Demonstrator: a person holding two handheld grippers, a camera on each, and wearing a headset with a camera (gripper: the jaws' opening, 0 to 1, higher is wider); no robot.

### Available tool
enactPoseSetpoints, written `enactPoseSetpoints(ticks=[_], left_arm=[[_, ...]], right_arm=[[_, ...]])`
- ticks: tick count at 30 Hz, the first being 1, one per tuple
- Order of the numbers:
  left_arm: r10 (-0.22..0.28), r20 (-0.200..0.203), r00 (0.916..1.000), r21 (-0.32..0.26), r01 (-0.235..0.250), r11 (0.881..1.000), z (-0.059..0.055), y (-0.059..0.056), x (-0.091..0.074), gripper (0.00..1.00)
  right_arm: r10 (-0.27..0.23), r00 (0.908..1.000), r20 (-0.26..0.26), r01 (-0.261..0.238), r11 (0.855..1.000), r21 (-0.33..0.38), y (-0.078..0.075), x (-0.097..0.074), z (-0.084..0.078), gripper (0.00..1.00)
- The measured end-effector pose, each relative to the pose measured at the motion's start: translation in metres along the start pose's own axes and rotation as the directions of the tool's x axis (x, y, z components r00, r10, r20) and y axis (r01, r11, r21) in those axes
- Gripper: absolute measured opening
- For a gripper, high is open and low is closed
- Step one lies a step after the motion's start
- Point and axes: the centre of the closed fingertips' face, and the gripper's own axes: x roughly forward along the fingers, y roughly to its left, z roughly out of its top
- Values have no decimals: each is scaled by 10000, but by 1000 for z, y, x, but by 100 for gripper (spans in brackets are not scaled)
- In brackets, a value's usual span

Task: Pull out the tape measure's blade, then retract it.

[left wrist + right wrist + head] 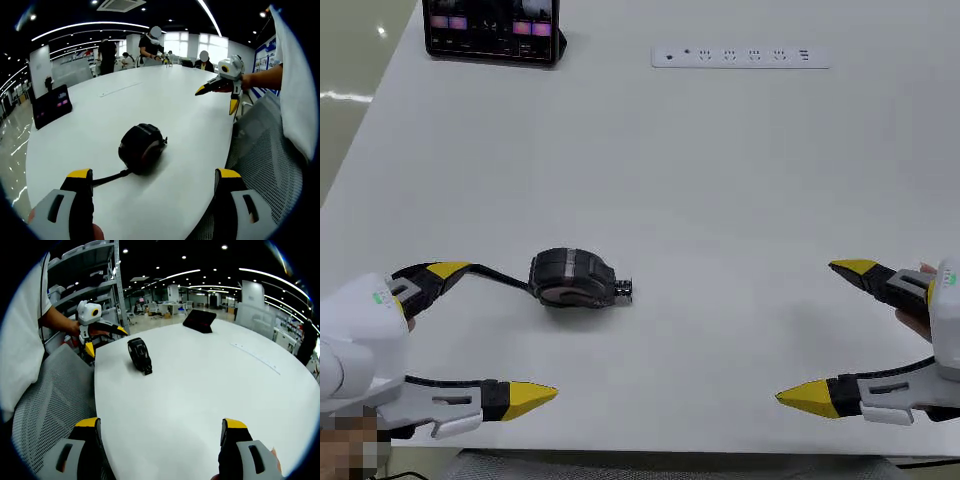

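Left gripper and right gripper sit at the near edge of the white table, well apart, each with its jaws spread wide and holding nothing. Beyond the left gripper's tips, the black tape measure lies on the tabletop, its blade tab drawn in against the case on the side toward the right gripper. Its black strap trails to the left gripper's far jaw. At the far edge stand a tablet and a white power strip.

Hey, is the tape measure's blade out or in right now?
In. Only the end hook shows at the mouth of the tape measure, and no length of blade lies on the table.
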Motion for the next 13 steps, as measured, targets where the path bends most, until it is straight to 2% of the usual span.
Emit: enactPoseSetpoints(ticks=[2,3,13], left_arm=[[-131,-61,9999,-63,131,9999,-1,-2,1,99],[4,18,10000,3,-4,10000,0,0,0,99],[-73,-47,10000,-115,72,9999,-2,0,0,99]], right_arm=[[6,10000,3,-6,10000,11,0,0,0,99],[18,10000,14,-18,10000,27,0,0,0,99],[86,10000,-23,-86,9999,61,2,1,-3,99]])
